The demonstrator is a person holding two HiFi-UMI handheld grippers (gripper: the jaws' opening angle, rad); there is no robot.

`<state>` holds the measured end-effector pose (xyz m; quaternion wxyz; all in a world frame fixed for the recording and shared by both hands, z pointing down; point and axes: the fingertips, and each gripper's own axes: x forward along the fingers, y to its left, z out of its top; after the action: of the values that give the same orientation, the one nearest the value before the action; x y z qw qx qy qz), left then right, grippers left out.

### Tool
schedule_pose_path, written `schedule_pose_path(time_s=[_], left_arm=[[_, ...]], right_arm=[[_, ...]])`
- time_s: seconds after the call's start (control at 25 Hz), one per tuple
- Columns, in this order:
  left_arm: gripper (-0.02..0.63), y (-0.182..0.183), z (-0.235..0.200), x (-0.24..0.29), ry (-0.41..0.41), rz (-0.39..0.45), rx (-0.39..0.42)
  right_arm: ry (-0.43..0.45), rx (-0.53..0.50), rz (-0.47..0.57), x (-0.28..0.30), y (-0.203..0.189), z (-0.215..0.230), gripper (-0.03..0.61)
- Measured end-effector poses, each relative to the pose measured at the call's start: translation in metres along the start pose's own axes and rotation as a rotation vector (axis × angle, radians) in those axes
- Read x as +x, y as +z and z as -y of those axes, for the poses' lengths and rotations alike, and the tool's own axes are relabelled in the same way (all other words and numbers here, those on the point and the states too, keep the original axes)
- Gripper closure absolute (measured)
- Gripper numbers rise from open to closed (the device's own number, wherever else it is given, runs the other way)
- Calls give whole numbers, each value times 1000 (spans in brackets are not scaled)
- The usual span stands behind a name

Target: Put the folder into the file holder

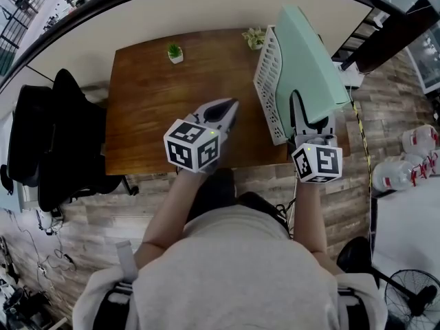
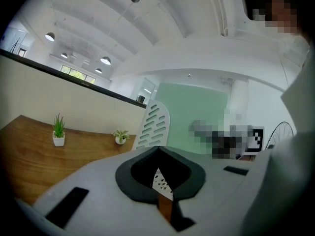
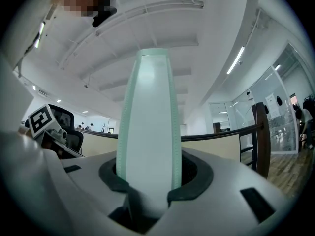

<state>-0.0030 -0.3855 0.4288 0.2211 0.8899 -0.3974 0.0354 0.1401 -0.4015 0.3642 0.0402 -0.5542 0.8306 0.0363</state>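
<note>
A pale green folder [image 1: 309, 60] stands on edge at the table's right end, right against the white perforated wall of the file holder [image 1: 269, 81]. Its lower edge is hidden behind that wall, so I cannot tell how deep it sits. My right gripper [image 1: 306, 119] is shut on the folder's near edge; in the right gripper view the folder [image 3: 150, 132] fills the gap between the jaws [image 3: 150, 193]. My left gripper [image 1: 228, 110] hovers over the middle of the table, shut and holding nothing. In the left gripper view, the file holder [image 2: 155, 124] and the folder [image 2: 197, 117] show beyond it.
Two small potted plants [image 1: 175, 52] [image 1: 254, 38] stand along the far edge of the wooden table [image 1: 158, 108]. A black office chair [image 1: 62, 143] is at the left. Water bottles [image 1: 412, 157] and a fan [image 1: 412, 298] stand on the floor at the right.
</note>
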Motion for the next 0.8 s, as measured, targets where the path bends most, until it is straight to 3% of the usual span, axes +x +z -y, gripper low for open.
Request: schedule_pose_path(time_s=[0.8], left_arm=[[600,-22,15,6,-52,-57,11]], right_arm=[[11,56,-209,-3,-64,2,377]])
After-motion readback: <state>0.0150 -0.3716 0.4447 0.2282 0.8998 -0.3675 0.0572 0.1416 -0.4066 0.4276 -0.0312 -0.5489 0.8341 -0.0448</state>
